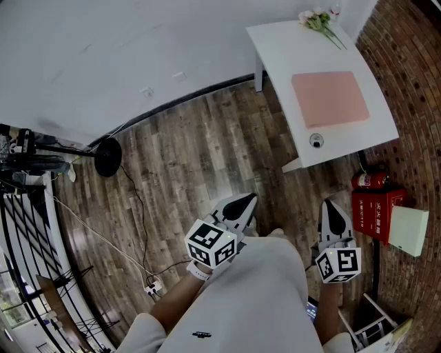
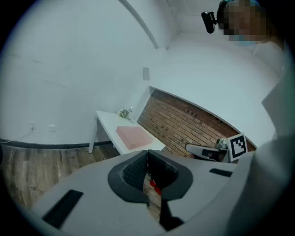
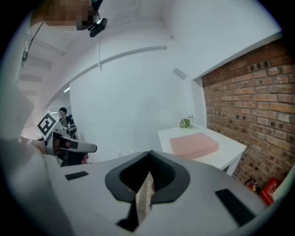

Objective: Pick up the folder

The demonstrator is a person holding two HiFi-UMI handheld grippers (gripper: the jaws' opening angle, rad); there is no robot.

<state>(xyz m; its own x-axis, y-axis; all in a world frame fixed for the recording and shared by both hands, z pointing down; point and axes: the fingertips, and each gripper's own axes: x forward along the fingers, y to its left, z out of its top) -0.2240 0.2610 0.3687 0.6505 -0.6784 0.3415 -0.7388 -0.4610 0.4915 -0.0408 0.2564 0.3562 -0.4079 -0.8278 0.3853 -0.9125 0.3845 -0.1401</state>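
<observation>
The pink folder (image 1: pixel 329 98) lies flat on a white table (image 1: pixel 279 48) at the upper right of the head view, far ahead of both grippers. It also shows in the left gripper view as a pink folder (image 2: pixel 133 136) and in the right gripper view as a pink folder (image 3: pixel 193 144). My left gripper (image 1: pixel 241 205) and right gripper (image 1: pixel 335 212) are held side by side over the wooden floor, well short of the table. Both are shut with nothing between the jaws: left gripper (image 2: pixel 147 154), right gripper (image 3: pixel 150 159).
A small bunch of flowers (image 1: pixel 318 19) and a small round object (image 1: pixel 316 140) share the table. A fire extinguisher (image 1: pixel 368 180) and red box (image 1: pixel 377 214) stand by the brick wall. A stand base (image 1: pixel 108 156), floor cables and a metal rack (image 1: pixel 21 207) are at left.
</observation>
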